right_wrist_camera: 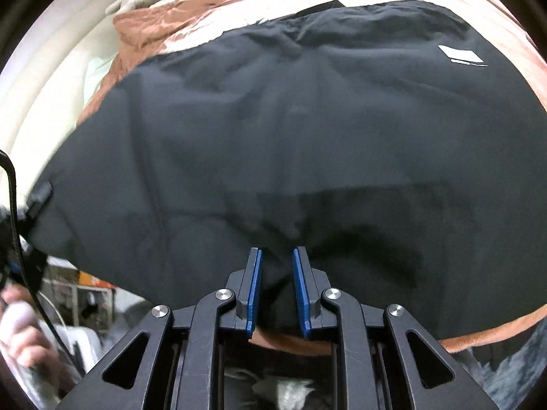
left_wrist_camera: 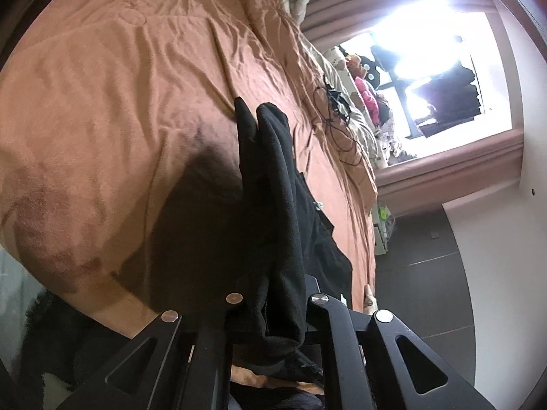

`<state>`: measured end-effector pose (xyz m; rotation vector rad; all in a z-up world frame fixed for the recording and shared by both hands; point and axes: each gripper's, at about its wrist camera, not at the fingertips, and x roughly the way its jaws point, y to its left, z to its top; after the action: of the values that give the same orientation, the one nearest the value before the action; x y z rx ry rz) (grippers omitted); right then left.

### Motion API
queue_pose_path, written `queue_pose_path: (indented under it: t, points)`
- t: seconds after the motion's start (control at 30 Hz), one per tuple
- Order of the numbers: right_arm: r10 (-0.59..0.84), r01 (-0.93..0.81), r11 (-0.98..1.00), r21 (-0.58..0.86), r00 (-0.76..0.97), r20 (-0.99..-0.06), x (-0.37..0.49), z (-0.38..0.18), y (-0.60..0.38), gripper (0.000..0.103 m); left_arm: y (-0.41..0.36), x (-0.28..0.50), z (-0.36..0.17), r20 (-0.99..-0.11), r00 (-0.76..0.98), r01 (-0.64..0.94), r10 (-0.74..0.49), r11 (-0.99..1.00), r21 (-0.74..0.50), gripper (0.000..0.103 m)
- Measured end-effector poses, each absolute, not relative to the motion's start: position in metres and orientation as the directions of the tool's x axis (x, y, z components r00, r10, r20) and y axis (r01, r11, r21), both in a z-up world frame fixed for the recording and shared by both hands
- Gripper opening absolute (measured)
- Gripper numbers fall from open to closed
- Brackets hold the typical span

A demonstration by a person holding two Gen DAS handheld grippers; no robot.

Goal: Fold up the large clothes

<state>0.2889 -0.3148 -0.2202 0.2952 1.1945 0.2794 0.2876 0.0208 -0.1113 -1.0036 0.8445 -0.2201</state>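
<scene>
A large black garment (right_wrist_camera: 273, 130) lies spread across the rust-brown bedspread (right_wrist_camera: 205, 13), a white logo patch (right_wrist_camera: 461, 55) showing near its far right corner. The right gripper (right_wrist_camera: 277, 273) points steeply down at the garment's near edge; its blue pads (right_wrist_camera: 301, 287) stand a little apart with a bunched fold of the black cloth pinched between them, so it is grasping the fabric.

Seen from the left wrist, the left gripper (left_wrist_camera: 270, 307) is clenched on another part of the black garment, whose thick folds rise out of the jaws and hide the fingertips. This bunch stands lifted above the bedspread (left_wrist_camera: 136, 102) and casts a dark shadow (left_wrist_camera: 191, 225) on it. Beyond the bed's far side a bright window (left_wrist_camera: 427, 68) glares.
</scene>
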Motion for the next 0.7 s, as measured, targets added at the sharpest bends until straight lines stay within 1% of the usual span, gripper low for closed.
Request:
queue_pose_path:
  t: [0.23,0.33,0.4,0.57,0.7]
  points:
    - [0.363,-0.045,0.928,0.371,0.346,-0.865,0.278,-0.232,-0.314,0.020,-0.001,0.293,-0.088,-0.510,0.670,-0.154,-0.539,0.571,-0.806,0.009]
    - [0.404,-0.042,0.910,0.413,0.319,-0.857,0.278,-0.231,-0.318,0.019,-0.013,0.296,-0.074,-0.500,0.671,-0.118,-0.547,0.588,-0.801,0.009]
    - [0.442,-0.025,0.888,0.460,0.325,-0.836,0.277,-0.226,-0.330,0.019,-0.020,0.297,-0.066,-0.493,0.670,-0.093,-0.556,0.595,-0.798,0.009]
    - [0.462,-0.005,0.862,0.507,0.420,-0.781,0.262,-0.198,-0.368,0.020,-0.053,0.306,-0.040,-0.493,0.651,-0.016,-0.577,0.640,-0.769,0.009]
    - [0.446,0.036,0.844,0.535,0.505,-0.739,0.245,-0.173,-0.410,0.020,-0.083,0.314,-0.028,-0.492,0.634,0.036,-0.596,0.659,-0.751,0.009]
